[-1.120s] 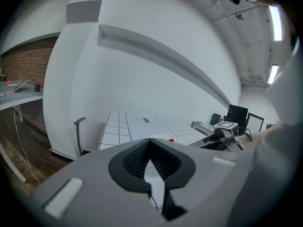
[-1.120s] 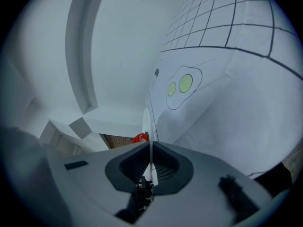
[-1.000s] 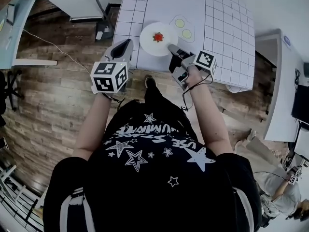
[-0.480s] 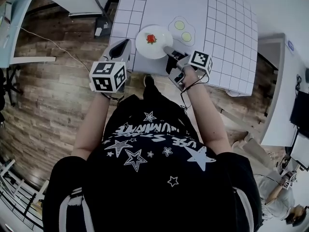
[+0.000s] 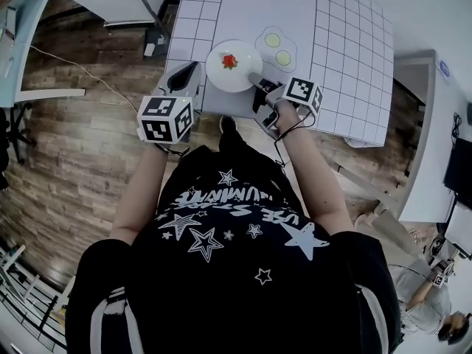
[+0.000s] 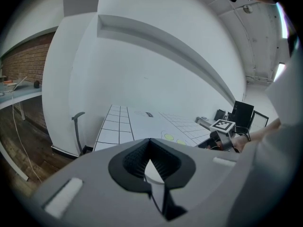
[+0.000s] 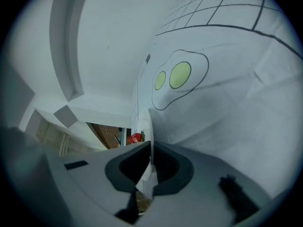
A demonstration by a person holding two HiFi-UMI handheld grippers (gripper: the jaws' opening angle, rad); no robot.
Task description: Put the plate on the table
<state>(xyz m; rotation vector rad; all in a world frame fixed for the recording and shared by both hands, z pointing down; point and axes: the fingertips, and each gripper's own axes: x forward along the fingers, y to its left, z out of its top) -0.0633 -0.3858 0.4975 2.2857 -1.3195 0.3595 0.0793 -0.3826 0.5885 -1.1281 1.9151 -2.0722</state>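
Wood plank floor [image 5: 74,146] all around. White tabletop [image 5: 346,57] at the top of the head view, covered in a black grid, with a double fried-egg print [image 5: 276,46] near the middle.

The white plate [image 5: 243,76] sits low over the near edge of the tabletop, just this side of the egg print. I can't tell from any view whether it's fully resting on the surface.

The right gripper [image 5: 258,80] comes in from the near right. Its jaws are pinched on the plate's rim; in the right gripper view the rim [image 7: 144,126] runs edge-on straight up between the pads [image 7: 163,157].

The left gripper [image 5: 193,66] is just beside the plate's left edge. I see no contact from the head view. Its jaws are together at the tips with nothing clamped [image 6: 150,143].

A small red food piece [image 5: 230,61] is on the plate's centre, also visible past the rim in the right gripper view [image 7: 136,137].
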